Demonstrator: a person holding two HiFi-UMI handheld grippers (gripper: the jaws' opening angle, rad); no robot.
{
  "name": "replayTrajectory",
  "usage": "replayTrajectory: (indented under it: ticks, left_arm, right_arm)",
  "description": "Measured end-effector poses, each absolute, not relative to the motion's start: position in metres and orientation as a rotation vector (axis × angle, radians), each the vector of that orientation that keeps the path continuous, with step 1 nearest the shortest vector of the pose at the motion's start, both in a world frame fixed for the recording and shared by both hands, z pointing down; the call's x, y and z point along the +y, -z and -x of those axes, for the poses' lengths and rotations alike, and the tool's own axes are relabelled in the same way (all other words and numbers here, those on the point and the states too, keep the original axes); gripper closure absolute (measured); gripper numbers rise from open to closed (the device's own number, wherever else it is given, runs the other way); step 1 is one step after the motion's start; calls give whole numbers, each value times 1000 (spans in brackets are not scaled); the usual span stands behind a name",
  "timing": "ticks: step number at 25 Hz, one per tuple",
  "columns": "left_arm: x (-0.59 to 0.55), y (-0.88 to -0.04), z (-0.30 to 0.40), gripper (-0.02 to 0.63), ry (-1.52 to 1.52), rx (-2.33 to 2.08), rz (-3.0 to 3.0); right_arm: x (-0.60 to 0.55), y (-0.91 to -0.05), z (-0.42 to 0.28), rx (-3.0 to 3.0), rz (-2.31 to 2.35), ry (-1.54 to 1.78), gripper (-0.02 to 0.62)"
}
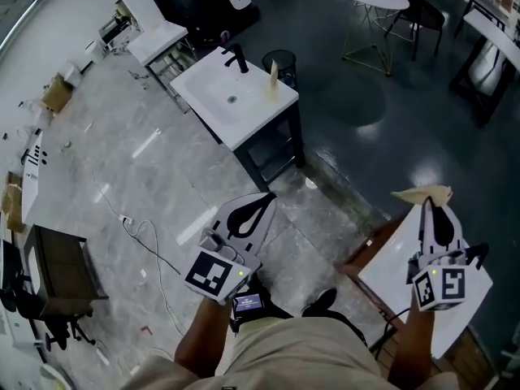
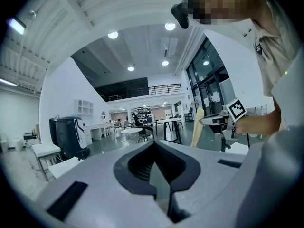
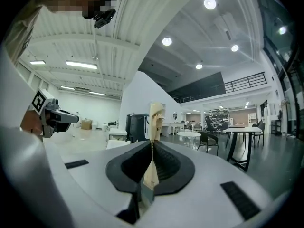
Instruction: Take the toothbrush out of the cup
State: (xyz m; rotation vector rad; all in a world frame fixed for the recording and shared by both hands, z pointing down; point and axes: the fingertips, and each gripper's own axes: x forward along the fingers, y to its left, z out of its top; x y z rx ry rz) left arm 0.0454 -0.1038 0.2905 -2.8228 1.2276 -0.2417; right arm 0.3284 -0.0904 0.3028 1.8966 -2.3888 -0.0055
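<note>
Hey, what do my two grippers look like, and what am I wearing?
The left gripper and right gripper are white wedge-shaped shells with black ribbed pads. Each carries a cube with black-and-white square markers. The shirt is beige.

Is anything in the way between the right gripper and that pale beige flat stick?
Nothing visible: the right gripper is shut on the pale beige flat stick, which pokes out past its fingers.

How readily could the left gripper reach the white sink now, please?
Probably not: the left gripper, fingers shut and empty, is held by the person's body, with a stretch of floor between it and the sink.
</note>
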Motion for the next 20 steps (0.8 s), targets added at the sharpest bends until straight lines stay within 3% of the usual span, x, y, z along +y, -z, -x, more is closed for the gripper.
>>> replayTrajectory:
  ticks: [20]
  left_arm:
    - [-275,-291,246,600,148,1065,2921]
  right_arm:
    - [-203,-266,-79,-2108,-2150,69,581]
